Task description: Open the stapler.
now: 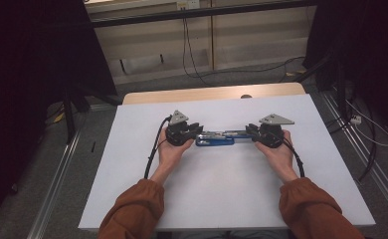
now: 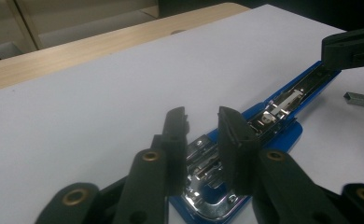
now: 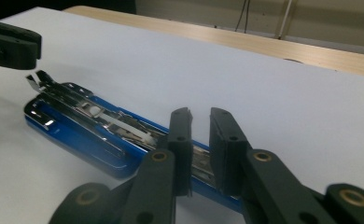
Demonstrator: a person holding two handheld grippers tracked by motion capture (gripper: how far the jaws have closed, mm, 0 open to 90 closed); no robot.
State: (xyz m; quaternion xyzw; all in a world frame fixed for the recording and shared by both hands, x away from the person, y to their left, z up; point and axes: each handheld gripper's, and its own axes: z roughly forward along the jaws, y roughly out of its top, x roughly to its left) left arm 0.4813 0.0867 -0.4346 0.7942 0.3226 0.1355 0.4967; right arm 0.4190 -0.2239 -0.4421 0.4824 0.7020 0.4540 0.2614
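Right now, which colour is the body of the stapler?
Blue, with shiny metal parts inside; the stapler shows best in the right gripper view.

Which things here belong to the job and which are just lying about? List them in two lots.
In the job:
- blue stapler, opened out flat on the white table top
- left gripper, jaws a little apart over one end of it
- right gripper, jaws a little apart over the other end
- strip of staples beside the stapler, probably

Lying about:
- cables on the floor behind the table
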